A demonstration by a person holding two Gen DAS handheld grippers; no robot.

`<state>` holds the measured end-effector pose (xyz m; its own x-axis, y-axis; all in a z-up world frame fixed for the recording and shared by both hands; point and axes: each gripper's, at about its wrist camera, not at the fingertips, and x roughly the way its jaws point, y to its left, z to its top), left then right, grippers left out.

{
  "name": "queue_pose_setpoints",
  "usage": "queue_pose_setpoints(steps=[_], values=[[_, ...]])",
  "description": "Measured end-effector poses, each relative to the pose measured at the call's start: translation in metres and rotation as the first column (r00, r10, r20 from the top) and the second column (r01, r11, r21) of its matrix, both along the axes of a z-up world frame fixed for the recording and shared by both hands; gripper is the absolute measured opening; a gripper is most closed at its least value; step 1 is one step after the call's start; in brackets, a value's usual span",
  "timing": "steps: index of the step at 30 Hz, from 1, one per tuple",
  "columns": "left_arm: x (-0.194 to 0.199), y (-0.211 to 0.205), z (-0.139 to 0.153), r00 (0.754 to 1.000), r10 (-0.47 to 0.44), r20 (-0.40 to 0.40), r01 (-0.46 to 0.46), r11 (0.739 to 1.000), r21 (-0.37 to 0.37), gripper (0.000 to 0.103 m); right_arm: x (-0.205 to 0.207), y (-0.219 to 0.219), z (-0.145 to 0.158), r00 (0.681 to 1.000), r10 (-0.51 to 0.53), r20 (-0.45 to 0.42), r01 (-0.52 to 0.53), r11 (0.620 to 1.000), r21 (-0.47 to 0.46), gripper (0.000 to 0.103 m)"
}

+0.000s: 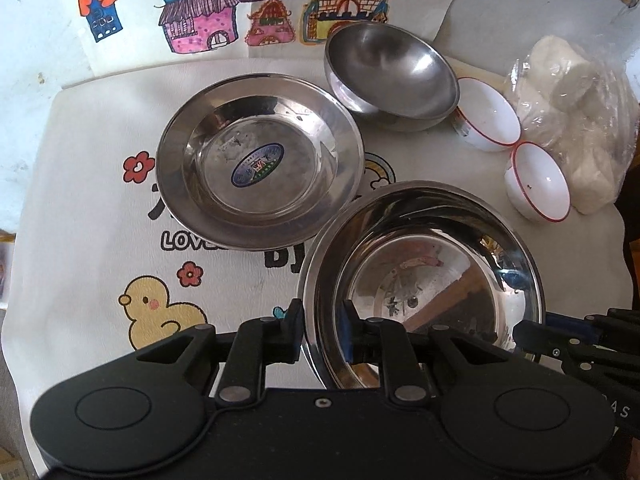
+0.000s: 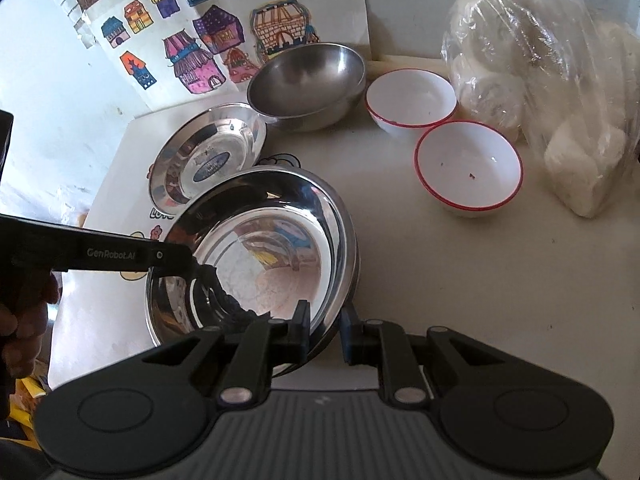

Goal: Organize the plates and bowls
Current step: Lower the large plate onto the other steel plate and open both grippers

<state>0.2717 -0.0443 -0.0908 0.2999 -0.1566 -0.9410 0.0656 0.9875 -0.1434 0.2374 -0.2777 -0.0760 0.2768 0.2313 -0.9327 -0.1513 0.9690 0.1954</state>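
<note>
A shiny steel plate (image 1: pixel 424 276) (image 2: pixel 260 256) is held tilted near the table front. My left gripper (image 1: pixel 322 332) is shut on its left rim, and my right gripper (image 2: pixel 326 334) is shut on its right rim. A second steel plate (image 1: pixel 260 160) (image 2: pixel 208 156) with a blue sticker lies behind it, partly overlapped by it. A steel bowl (image 1: pixel 392 72) (image 2: pixel 308 84) stands at the back. Two white bowls with red rims (image 1: pixel 488 114) (image 1: pixel 538 180) (image 2: pixel 412 98) (image 2: pixel 468 168) stand to the right.
A plastic bag of white buns (image 1: pixel 576 108) (image 2: pixel 560 92) lies at the far right. Children's drawings of houses (image 1: pixel 200 8) (image 2: pixel 192 40) lean on the wall behind. The white cloth (image 1: pixel 80 208) has duck and flower prints; the table surface (image 2: pixel 500 280) shows to the right.
</note>
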Motion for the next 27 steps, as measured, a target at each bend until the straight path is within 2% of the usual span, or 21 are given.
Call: queue_pose_setpoints(steps=[15,26,27], values=[[0.001,-0.009,-0.001,1.0,-0.002,0.024,0.001,0.999,0.039,0.025,0.005,0.003,-0.01,1.0,0.009,-0.027,-0.01,1.0,-0.021,0.018],[0.001,-0.009,-0.002,1.0,0.0,0.025,-0.001,0.999,0.033,0.032,0.004,0.007,-0.015,0.999,0.009,-0.038,-0.01,0.999,-0.043,0.019],[0.001,-0.009,-0.002,1.0,0.004,0.025,-0.005,0.999,0.035,0.032,0.004,0.008,-0.015,0.999,0.013,-0.036,-0.014,0.999,-0.045,0.022]])
